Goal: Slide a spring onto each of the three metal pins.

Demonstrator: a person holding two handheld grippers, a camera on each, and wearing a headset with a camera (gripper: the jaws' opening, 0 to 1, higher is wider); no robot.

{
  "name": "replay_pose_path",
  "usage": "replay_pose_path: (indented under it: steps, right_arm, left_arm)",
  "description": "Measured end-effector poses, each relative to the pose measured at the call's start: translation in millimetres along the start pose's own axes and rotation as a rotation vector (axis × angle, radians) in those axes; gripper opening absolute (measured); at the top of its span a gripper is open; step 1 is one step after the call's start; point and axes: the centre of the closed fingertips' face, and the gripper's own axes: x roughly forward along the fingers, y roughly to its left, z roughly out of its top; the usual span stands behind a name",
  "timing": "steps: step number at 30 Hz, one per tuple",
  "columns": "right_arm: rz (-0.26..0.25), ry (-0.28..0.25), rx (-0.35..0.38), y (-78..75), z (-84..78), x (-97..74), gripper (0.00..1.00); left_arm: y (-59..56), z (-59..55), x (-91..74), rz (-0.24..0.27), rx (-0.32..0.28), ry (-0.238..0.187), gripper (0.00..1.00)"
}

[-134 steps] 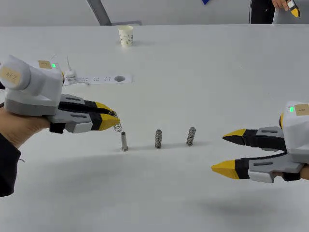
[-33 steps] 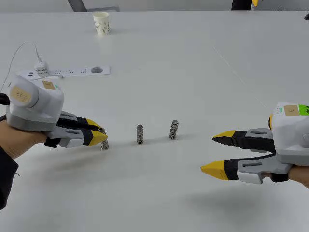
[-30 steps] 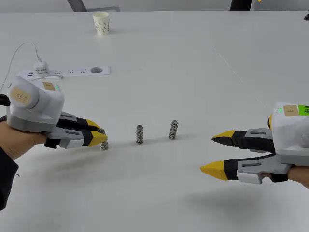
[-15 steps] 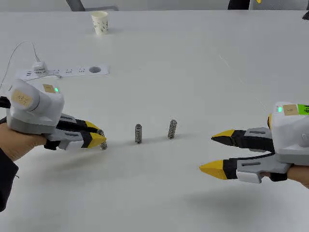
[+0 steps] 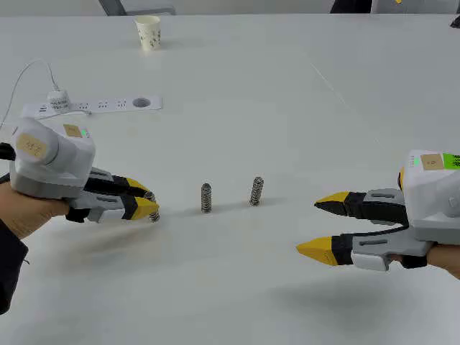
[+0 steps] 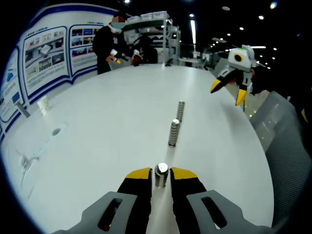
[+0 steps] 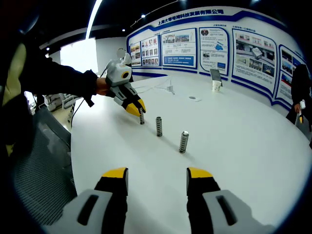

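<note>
Three short metal pins stand in a row on the white table, each with a spring around it. The middle spring (image 5: 206, 198) (image 6: 174, 132) (image 7: 159, 126) and the right spring (image 5: 256, 190) (image 6: 181, 110) (image 7: 184, 141) stand free. My left gripper (image 5: 147, 205) (image 6: 161, 174) (image 7: 134, 108) is low over the table, shut on the left spring (image 5: 152, 210) (image 6: 161, 177) (image 7: 142, 117), which sits on its pin with the pin's head showing above the tips. My right gripper (image 5: 309, 226) (image 7: 157, 175) (image 6: 228, 90) hovers open, well right of the row, with nothing between its fingers.
A paper cup (image 5: 149, 32) stands at the table's far side. A white power strip (image 5: 90, 106) with a plug and cable lies at the far left. People stand at the table's far end (image 6: 109, 41). A mesh chair (image 7: 34, 165) is beside the table.
Since 4.5 s ago the left gripper has come down with its spring from above the bare left pin to over it. In the last second it hardly moved; the right gripper stayed still.
</note>
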Motion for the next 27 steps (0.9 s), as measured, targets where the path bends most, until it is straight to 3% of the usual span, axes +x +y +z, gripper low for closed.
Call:
replay_pose_path:
  steps: [27]
  right_arm:
    - [-0.002,-0.006,-0.017,0.1,6.5,-1.4,0.49]
  left_arm:
    - [-1.0,-1.3,-17.3,0.050,-0.024,-0.032,0.35]
